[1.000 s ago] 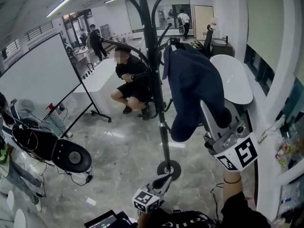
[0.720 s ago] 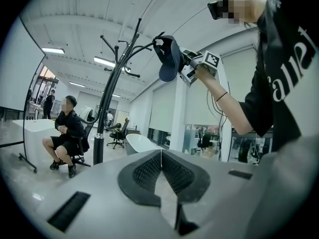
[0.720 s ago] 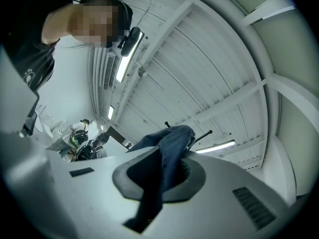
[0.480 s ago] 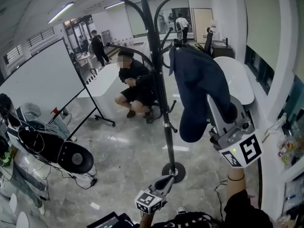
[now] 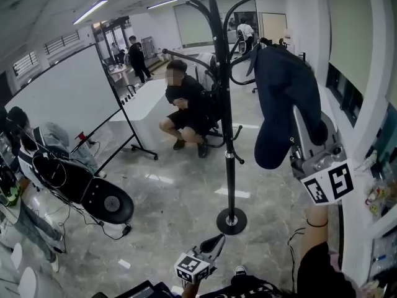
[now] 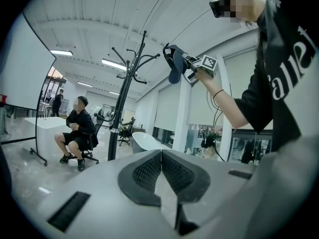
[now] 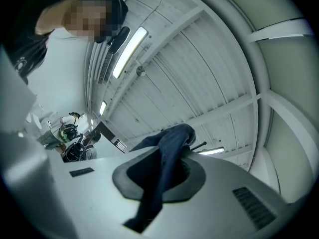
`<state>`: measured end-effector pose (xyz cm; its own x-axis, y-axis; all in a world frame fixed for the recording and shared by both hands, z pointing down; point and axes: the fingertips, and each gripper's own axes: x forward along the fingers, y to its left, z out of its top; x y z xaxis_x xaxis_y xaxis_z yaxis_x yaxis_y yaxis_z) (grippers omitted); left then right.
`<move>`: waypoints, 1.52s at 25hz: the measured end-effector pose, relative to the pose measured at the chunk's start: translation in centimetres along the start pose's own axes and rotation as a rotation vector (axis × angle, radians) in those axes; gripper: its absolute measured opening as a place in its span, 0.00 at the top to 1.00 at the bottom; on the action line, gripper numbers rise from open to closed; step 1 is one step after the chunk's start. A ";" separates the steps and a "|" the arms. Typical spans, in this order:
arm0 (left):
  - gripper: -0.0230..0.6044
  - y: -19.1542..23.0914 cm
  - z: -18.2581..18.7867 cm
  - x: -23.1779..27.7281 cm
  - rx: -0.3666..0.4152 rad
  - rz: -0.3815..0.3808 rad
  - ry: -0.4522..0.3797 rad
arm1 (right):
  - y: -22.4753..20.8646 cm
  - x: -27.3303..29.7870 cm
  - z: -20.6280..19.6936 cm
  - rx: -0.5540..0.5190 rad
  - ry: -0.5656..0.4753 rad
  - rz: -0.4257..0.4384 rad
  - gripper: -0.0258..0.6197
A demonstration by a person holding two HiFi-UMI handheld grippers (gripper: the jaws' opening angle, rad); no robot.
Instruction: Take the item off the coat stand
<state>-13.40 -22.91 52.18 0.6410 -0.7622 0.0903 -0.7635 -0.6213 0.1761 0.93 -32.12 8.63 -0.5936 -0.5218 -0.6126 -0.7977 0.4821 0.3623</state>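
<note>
Bright, even light from ceiling strip lamps (image 5: 92, 11) fills the room, leaving pale glare patches on the glossy floor (image 5: 180, 210) and only soft shadows, while every view bends strongly at its edges, both gripper views fade to black corners, and their close foreground looks soft.

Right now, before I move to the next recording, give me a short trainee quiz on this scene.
1. Which gripper holds the garment: A, left; B, right?
2. True or false: the left gripper is shut with nothing between its jaws.
3. Fill in: in the head view, left of the stand, a large ___ stands on black legs.

Key
1. B. The right gripper is shut on the cloth.
2. True.
3. whiteboard
</note>
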 end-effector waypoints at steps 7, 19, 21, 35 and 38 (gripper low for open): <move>0.96 -1.2 -0.9 -4.5 -0.001 0.017 -0.025 | 4.5 -4.5 -2.8 0.071 0.141 0.003 0.92; 0.96 -7.1 -6.1 -10.5 -0.081 -0.029 0.003 | 13.9 -16.8 -7.9 0.234 0.394 -0.003 0.92; 0.96 -8.2 -5.8 -10.9 -0.081 -0.036 -0.008 | 15.2 -19.0 -8.1 0.257 0.432 -0.007 0.92; 0.96 -18.1 -3.0 -8.5 -0.027 -0.029 -0.056 | 15.1 -33.8 -5.8 0.381 0.535 -0.007 0.92; 0.96 -23.1 -3.7 -6.2 -0.028 -0.026 -0.061 | 13.2 -39.1 -4.6 0.401 0.559 0.011 0.92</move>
<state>0.51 -3.19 51.14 0.6543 -0.7558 0.0257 -0.7434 -0.6366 0.2053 13.07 -8.60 40.59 -0.6529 -0.7484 -0.1166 -0.7545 0.6562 0.0123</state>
